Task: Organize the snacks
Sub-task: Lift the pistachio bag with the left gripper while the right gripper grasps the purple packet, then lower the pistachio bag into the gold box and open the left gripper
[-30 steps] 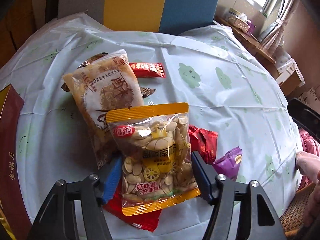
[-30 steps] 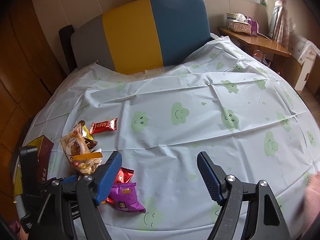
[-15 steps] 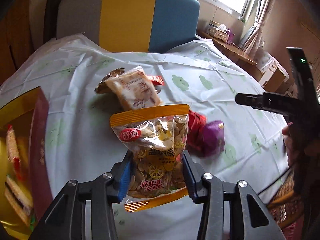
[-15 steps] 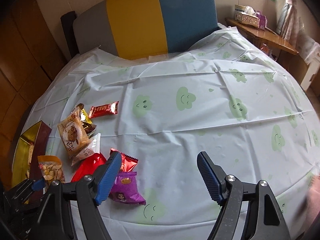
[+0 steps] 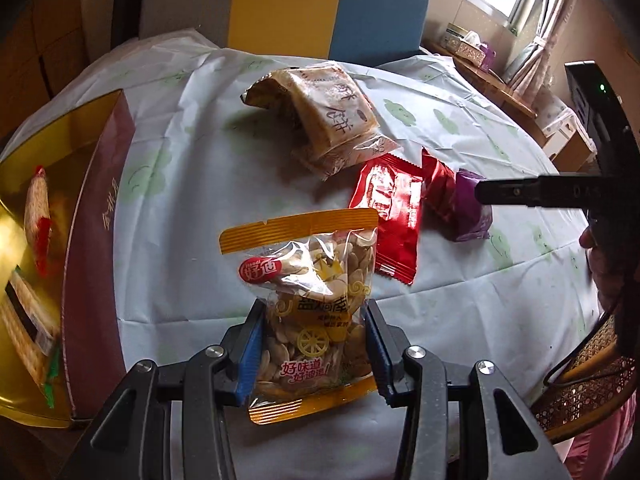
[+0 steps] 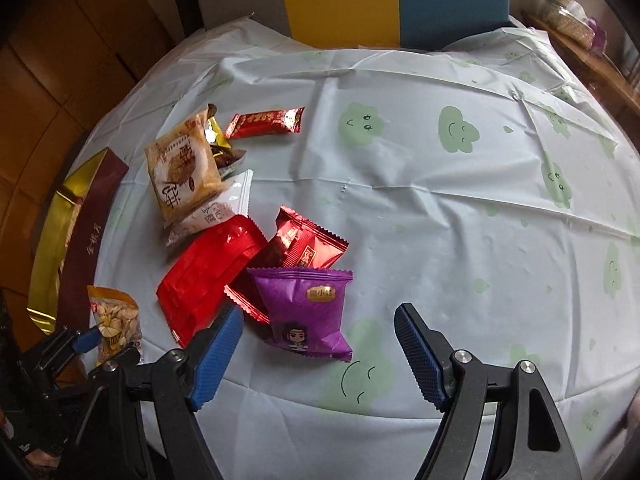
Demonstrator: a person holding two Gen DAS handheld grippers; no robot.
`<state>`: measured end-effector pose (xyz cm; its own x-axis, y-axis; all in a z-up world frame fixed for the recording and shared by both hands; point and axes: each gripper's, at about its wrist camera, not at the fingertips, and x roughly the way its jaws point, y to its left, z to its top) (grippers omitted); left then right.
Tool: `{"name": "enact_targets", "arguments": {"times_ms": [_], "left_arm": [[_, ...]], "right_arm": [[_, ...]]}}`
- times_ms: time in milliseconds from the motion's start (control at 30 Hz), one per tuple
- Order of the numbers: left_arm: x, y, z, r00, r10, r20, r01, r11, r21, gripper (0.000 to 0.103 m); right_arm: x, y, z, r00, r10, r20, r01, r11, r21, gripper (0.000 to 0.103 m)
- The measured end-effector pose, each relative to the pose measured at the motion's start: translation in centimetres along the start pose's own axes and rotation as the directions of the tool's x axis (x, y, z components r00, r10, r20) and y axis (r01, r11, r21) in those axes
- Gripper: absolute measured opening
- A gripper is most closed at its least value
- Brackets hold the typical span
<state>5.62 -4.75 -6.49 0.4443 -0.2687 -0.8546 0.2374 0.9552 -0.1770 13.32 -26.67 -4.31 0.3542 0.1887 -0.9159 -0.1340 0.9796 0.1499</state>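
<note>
Snacks lie scattered on a round table under a pale blue plastic tablecloth (image 6: 420, 208) printed with green smiling clouds. At the far left edge of the table sits an open maroon gift box with a shiny gold lining (image 5: 92, 216); a few wrapped snacks already lie inside it, blurred.

Just right of the box, the left gripper (image 5: 310, 354) holds a clear packet of pale seeds with orange bands at top and bottom (image 5: 308, 304). Its blue-padded fingers (image 5: 250, 354) press on the lower half of the packet from both sides, and the packet stands upright between them, lifted off the cloth. The jaws have just been closing and now sit at a middling width, set by the packet.

Further right is the loose pile. At the back lies a tan square biscuit packet with dark lettering (image 6: 182, 166), resting on a white packet (image 6: 216, 210), with a gold-and-brown wrapper (image 6: 220, 146) tucked behind it. A small, narrow red candy bar (image 6: 264, 122) lies apart, just beyond them. Nearer the camera, a large plain red foil packet (image 6: 208, 276) overlaps a darker red foil packet with a zigzag edge (image 6: 304, 246). A purple foil packet with a small cartoon figure (image 6: 308, 310) lies on top of the dark red one.

The right gripper (image 6: 318, 354) hangs above the table with its blue ribbed fingers (image 6: 218, 354) spread wide and nothing between them. In its own view, the purple packet lies in the gap ahead of the fingertips.
</note>
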Motion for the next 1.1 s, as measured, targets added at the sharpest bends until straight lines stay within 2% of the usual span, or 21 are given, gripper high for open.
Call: {"name": "enact_targets", "arguments": {"times_ms": [133,233,267,600,833,1000,1100], "left_arm": [[0.2,0.2,-0.1,1.0,-0.013,0.005,0.013,1.0,-0.006,0.049],[0.2,0.2,-0.2,1.0,-0.015,0.017,0.016,1.0,-0.004,0.049],[0.1,0.1,-0.2,1.0,-0.014,0.024,0.014,1.0,0.001,0.049],[-1.1,0.4,-0.3,0.996,-0.054,0.067,0.055,0.998,-0.005,0.045],[-5.1,0.6,0.8,0.981,-0.098,0.168,0.102,0.995,-0.015,0.044],[-8.7,4.5,2.2,0.964,-0.076,0.255,0.113,0.985,-0.132,0.044],[-10.1,8.6,3.3,0.961,-0.038,0.273,0.109,0.963,-0.248,0.045]], "right_arm": [[1.3,1.1,-0.3,0.999,-0.03,-0.03,0.028,0.998,-0.055,0.077],[1.8,1.9,-0.4,0.998,-0.055,-0.024,0.053,0.993,-0.102,0.056],[1.9,2.1,-0.4,0.998,-0.063,-0.027,0.059,0.991,-0.117,0.04],[1.7,0.8,-0.1,0.996,-0.075,-0.05,0.07,0.994,-0.088,0.039],[1.8,1.3,-0.3,0.994,-0.107,-0.036,0.101,0.985,-0.138,0.039],[1.8,1.4,-0.3,0.992,-0.12,-0.03,0.114,0.982,-0.15,0.039],[1.7,1.7,-0.5,0.992,-0.124,-0.028,0.119,0.981,-0.153,0.039]]}}
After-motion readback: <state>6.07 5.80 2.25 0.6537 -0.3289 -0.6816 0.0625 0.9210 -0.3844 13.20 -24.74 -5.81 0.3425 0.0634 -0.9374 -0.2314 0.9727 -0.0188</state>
